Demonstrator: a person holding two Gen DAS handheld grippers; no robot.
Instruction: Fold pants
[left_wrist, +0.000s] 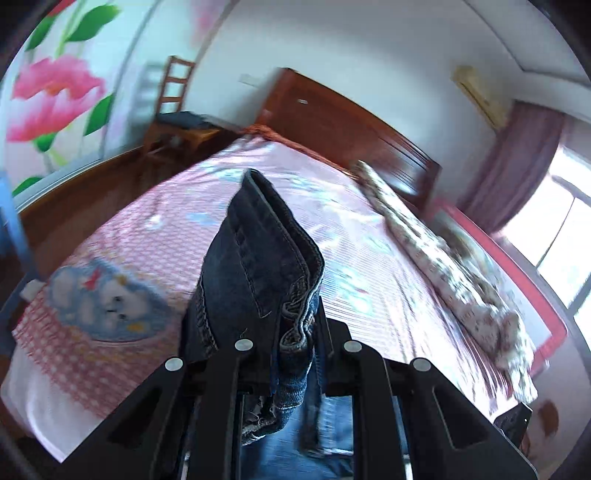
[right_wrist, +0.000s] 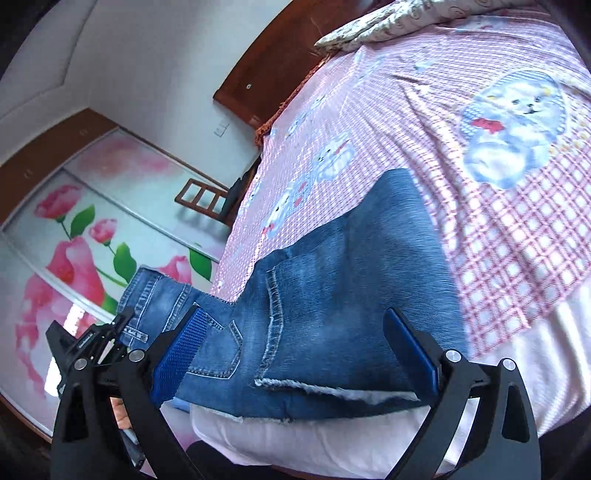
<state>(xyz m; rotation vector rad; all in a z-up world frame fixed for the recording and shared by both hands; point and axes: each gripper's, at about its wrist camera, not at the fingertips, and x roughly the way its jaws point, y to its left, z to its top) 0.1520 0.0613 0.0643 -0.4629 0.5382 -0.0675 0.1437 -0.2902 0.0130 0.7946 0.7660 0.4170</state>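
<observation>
The blue jeans lie partly on the pink checked bed sheet, their frayed hem near the bed's front edge. My right gripper hovers just over them, jaws wide open; its blue pads stand either side of the denim without pressing it. At the left of the right wrist view my left gripper holds the waistband end lifted off the bed. In the left wrist view a thick fold of dark denim sticks up out of my left gripper, which is shut on it. The fingertips are hidden by cloth.
A floral quilt lies bunched along the bed's far side by the wooden headboard. A wardrobe with pink flower doors and a wooden chair stand beside the bed. A window with a curtain is at the right.
</observation>
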